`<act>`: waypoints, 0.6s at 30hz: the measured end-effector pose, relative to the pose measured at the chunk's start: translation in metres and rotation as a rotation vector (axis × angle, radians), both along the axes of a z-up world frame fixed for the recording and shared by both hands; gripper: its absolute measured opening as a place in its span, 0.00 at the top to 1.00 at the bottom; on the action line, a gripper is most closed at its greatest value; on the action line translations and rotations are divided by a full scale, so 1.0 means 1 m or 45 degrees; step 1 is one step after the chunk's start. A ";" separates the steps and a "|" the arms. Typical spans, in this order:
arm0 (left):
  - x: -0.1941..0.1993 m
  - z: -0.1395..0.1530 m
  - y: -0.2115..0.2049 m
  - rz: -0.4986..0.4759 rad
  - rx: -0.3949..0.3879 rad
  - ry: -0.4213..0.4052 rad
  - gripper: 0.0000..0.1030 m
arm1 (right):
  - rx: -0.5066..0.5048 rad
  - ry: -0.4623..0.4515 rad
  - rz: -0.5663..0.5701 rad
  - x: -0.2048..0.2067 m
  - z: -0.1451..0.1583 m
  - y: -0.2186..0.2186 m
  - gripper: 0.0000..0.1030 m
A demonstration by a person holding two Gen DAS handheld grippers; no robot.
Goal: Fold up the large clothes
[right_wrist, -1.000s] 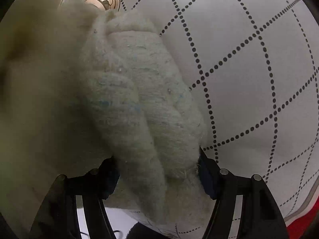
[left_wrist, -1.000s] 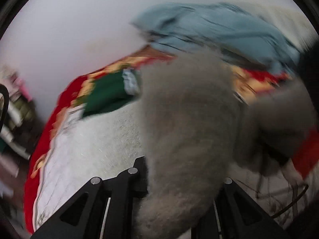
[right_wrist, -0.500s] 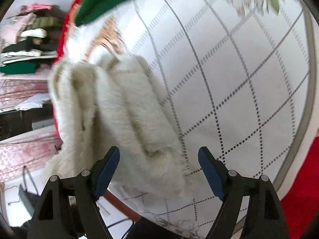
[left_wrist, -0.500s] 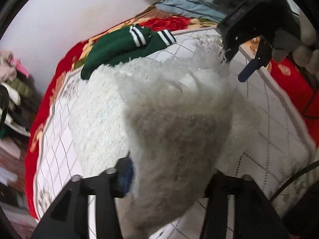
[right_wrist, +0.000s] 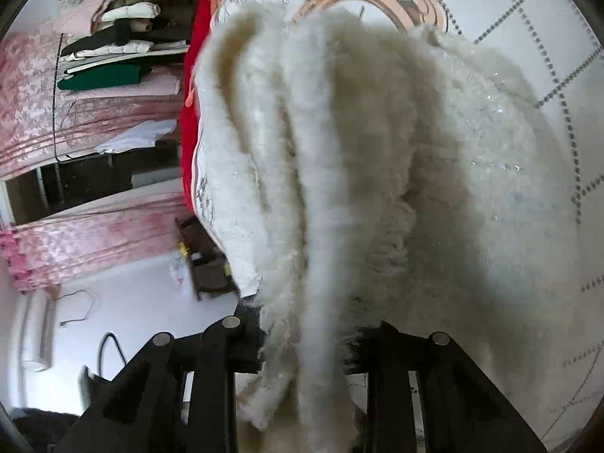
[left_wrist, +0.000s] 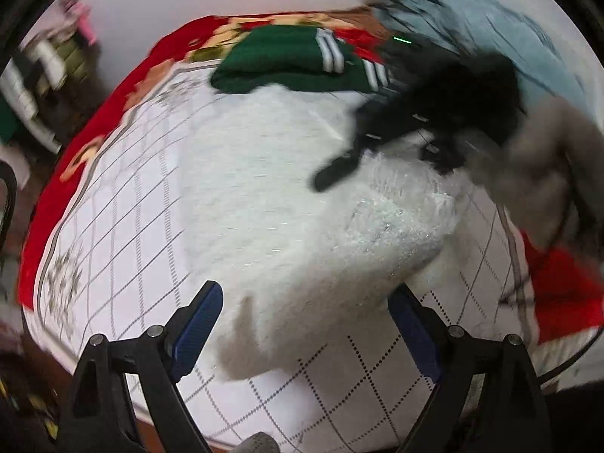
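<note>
A large fluffy white garment (left_wrist: 294, 207) lies folded on the white checked bed cover (left_wrist: 124, 196). My left gripper (left_wrist: 305, 324) is open, its blue pads on either side of the garment's near corner, holding nothing. My right gripper (right_wrist: 309, 343) is shut on bunched folds of the same white garment (right_wrist: 377, 158) and holds them up over the bed. In the left wrist view the right gripper (left_wrist: 407, 113) shows as a dark blurred shape above the garment's far edge.
A folded green garment with white stripes (left_wrist: 298, 60) lies at the far side of the bed, by a light blue heap (left_wrist: 483, 30). A red patterned blanket (left_wrist: 558, 287) rims the bed. Stacked clothes (right_wrist: 109, 34) and pink curtains (right_wrist: 83, 226) stand beside it.
My left gripper has opened and let the garment drop onto the bed. My right gripper, open half a second ago, has shut on the garment's folds.
</note>
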State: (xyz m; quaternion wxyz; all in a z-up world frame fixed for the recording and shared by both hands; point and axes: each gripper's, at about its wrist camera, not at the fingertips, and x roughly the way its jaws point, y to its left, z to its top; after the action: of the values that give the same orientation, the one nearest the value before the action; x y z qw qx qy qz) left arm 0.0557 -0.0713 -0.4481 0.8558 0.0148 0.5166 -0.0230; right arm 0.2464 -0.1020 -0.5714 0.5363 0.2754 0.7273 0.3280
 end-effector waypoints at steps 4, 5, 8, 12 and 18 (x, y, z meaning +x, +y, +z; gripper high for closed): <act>0.001 0.008 0.017 0.112 -0.093 0.008 0.13 | -0.109 0.004 -0.157 -0.021 0.002 -0.028 0.78; 0.005 0.005 0.020 0.140 -0.115 0.020 0.13 | -0.160 0.009 -0.160 -0.022 -0.005 -0.030 0.77; 0.018 0.000 0.028 0.218 -0.138 0.020 0.13 | -0.346 0.025 -0.126 -0.031 -0.037 -0.030 0.73; 0.042 -0.025 0.026 0.259 -0.037 0.076 0.13 | -0.288 0.067 -0.154 -0.027 -0.039 -0.026 0.59; 0.060 -0.063 0.027 0.285 0.009 0.197 0.13 | -0.525 -0.165 -0.063 -0.012 0.033 -0.013 0.49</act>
State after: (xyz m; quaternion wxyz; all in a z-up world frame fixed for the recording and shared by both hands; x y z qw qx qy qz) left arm 0.1157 -0.0446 -0.5114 0.8105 -0.0418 0.5796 0.0733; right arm 0.2344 -0.1145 -0.5387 0.6348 0.1560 0.7360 0.1761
